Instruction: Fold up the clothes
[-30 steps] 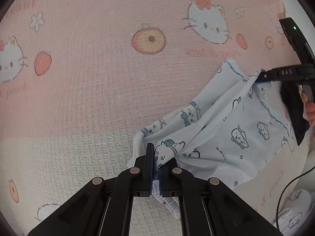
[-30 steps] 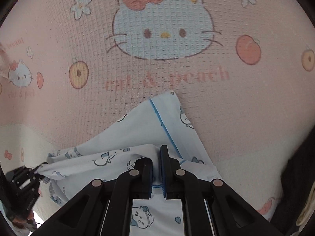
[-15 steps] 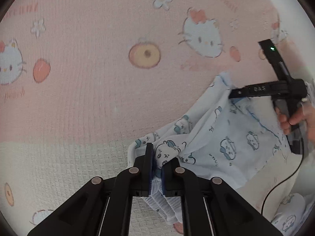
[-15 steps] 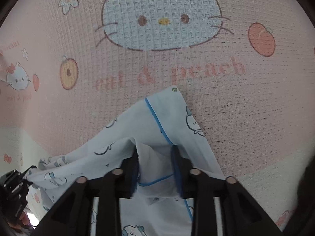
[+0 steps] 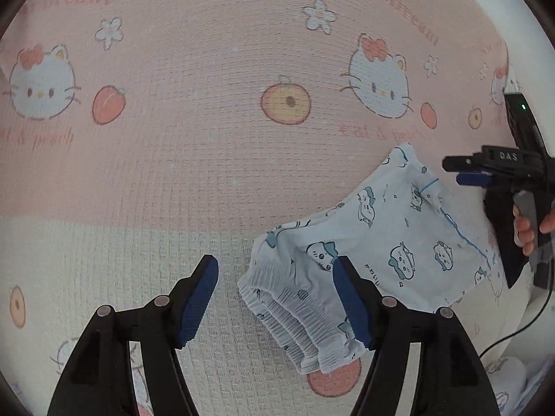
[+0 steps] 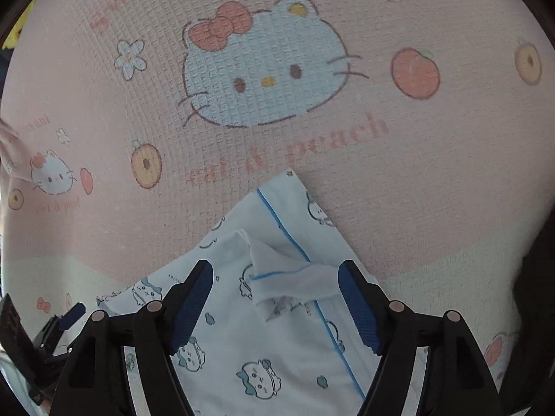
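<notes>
left wrist view: left tool (image 5: 275, 298) jaws opening, the printed shorts (image 5: 374, 242) lie loose on the blanket (image 5: 173, 173); right tool (image 6: 275, 306) jaws opening over the hem.

garment (image 5: 392, 242): 1, folded, at 4 o'clock in the left view | grippers: 2, left (image 5: 275, 298) and right (image 6: 275, 306), jaws of both opening, cloth between but unpinched | blanket (image 5: 194, 159): 1 | hand (image 5: 530, 228): 1, at 3 o'clock | cable (image 5: 520, 329): 1
</notes>
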The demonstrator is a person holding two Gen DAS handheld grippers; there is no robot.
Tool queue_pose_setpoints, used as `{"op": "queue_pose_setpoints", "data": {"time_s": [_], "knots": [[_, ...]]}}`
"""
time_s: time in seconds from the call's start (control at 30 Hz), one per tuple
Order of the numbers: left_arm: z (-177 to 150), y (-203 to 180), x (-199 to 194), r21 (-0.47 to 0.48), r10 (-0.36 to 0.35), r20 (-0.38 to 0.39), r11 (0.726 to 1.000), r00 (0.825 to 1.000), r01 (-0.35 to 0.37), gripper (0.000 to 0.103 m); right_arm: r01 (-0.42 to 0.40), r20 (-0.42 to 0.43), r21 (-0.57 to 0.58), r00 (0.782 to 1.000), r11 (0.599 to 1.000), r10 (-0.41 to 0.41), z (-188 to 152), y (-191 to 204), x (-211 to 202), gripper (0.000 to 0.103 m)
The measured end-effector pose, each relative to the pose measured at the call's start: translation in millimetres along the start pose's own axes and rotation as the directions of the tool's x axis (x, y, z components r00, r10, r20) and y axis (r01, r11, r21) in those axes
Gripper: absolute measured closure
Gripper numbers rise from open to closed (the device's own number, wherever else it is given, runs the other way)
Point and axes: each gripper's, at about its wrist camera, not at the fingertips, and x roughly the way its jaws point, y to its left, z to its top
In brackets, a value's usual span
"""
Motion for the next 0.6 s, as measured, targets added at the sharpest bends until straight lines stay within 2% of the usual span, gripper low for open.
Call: {"op": "queue_pose_setpoints", "data": {"time_s": [0.13,0.37,0.43,0.5,0.57,0.6], "knots": [[-3.4,-0.9,0.1,0.001,0.045,0.021,0.999,0.999,-0.045,0.037,-0.067,-0.071,0.170,0.994,0.983,0.080,-13.1,-19.7,6.6,0.029],[-4.9,-9.4,9.1,0.018,0.060,0.021,0.998,0.998,-0.060,0.037,-0.225,-0.030,0.325,0.968,0.918,0.248,-23.1,-31.1,13.5,0.029],[-5.4,-12.9,11.8,0.034,0.071,0.025,0.997,0.997,-0.072,0.037,-0.244,-0.030,0.352,0.962,0.904,0.271,-25.0,-30.1,19.9,0.029],[-5.8,-16.0,15.6,0.047,0.096,0.031,0.994,0.995,-0.097,0.037,-0.225,-0.044,0.360,0.965,0.906,0.257,-26.8,-27.6,26.9,0.031],[-6.5,-18.5,18.0,0.058,0.113,0.048,0.992,0.992,-0.116,0.037,-0.171,-0.041,0.346,0.980,0.922,0.197,-27.8,-24.6,31.1,0.059],[-6.7,-19.9,17.8,0.068,0.114,0.060,0.991,0.992,-0.118,0.042,-0.133,-0.033,0.336,0.988,0.932,0.153,-27.7,-23.2,32.1,0.082]]}}
